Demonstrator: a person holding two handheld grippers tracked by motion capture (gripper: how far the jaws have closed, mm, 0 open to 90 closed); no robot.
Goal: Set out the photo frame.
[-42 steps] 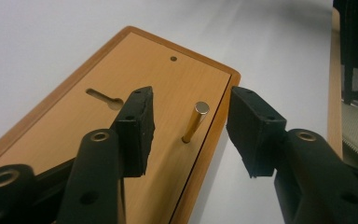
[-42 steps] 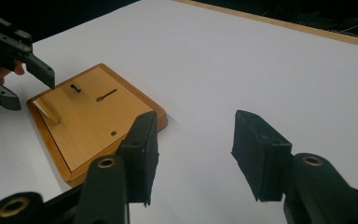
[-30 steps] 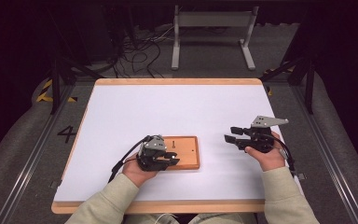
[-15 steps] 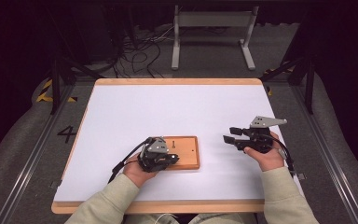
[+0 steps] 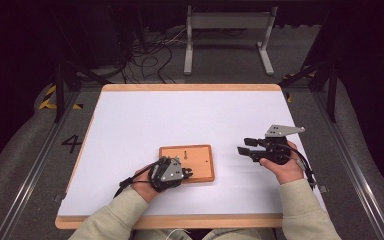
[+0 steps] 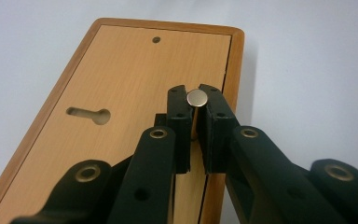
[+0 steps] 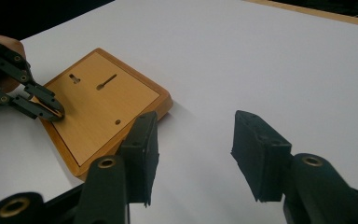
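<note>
Up close, the left gripper view shows the left tongs (image 6: 196, 105) clenched on a small round silver pin (image 6: 196, 97), its flat head facing the camera, over the wooden board (image 6: 135, 70) near its rim. From the high view that pin is too small to make out. The board lies flat on the white table (image 5: 145, 120), keyhole slot (image 6: 89, 114) cut in it. Well apart, the right tongs (image 7: 191, 144) hang released, holding nothing.

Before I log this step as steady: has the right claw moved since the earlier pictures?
No. In the high view the right claw hangs at the same spot right of the wooden board, over the white table, jaws apart with nothing between them.
</note>
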